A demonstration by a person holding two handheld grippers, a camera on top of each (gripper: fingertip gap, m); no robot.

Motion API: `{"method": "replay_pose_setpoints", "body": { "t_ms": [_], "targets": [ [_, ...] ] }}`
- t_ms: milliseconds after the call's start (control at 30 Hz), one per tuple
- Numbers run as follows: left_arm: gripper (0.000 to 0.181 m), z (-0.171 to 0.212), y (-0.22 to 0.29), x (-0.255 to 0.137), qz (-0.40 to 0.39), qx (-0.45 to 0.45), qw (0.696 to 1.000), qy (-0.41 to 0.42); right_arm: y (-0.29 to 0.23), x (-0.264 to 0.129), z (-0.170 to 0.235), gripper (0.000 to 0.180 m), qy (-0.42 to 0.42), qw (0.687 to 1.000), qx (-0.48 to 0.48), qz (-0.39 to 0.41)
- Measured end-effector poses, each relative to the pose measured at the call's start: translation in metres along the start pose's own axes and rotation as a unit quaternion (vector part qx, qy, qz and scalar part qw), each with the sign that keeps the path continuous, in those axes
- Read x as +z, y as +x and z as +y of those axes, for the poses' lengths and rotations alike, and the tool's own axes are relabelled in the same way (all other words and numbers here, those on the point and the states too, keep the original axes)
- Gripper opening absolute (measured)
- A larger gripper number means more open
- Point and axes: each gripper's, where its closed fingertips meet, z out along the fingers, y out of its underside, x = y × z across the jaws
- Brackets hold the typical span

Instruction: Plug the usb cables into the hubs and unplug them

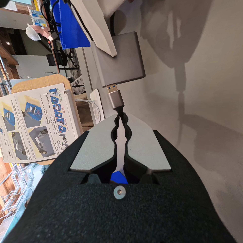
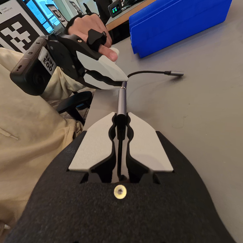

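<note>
In the left wrist view my left gripper point(image 1: 121, 116) is shut on a black cable just behind a grey USB plug point(image 1: 116, 100). The plug's metal tip sits in the mouth of an end port of the grey hub point(image 1: 121, 59), with part of the metal still showing. A white finger of the right gripper point(image 1: 103, 39) clamps the hub from above. In the right wrist view my right gripper point(image 2: 121, 114) is shut on the hub point(image 2: 122, 101), seen edge-on. The left gripper point(image 2: 124, 80) meets the hub's far end. The cable point(image 2: 144, 72) runs to a loose connector point(image 2: 174, 73) on the table.
A blue bin point(image 2: 177, 26) stands on the grey table point(image 2: 184, 124) at the back right; it also shows in the left wrist view point(image 1: 71, 26). A person's hand point(image 2: 92, 28) and cream sleeve point(image 2: 26, 118) are on the left. An instruction sheet point(image 1: 32, 124) stands beyond the table edge. About 7 centimetres separates my left fingertips from my right.
</note>
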Motion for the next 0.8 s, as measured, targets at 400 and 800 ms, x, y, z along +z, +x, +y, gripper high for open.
{"method": "replay_pose_setpoints", "body": {
  "t_ms": [400, 800],
  "targets": [
    [0.005, -0.004, 0.001, -0.005, -0.008, 0.044, 0.999, 0.012, 0.003, 0.004, 0.011, 0.012, -0.035, 0.999, -0.001, 0.011],
    [0.005, -0.008, -0.004, -0.011, 0.020, 0.058, 0.998, 0.035, -0.006, 0.002, 0.007, 0.012, -0.028, 0.999, -0.017, -0.011]
  ]
}}
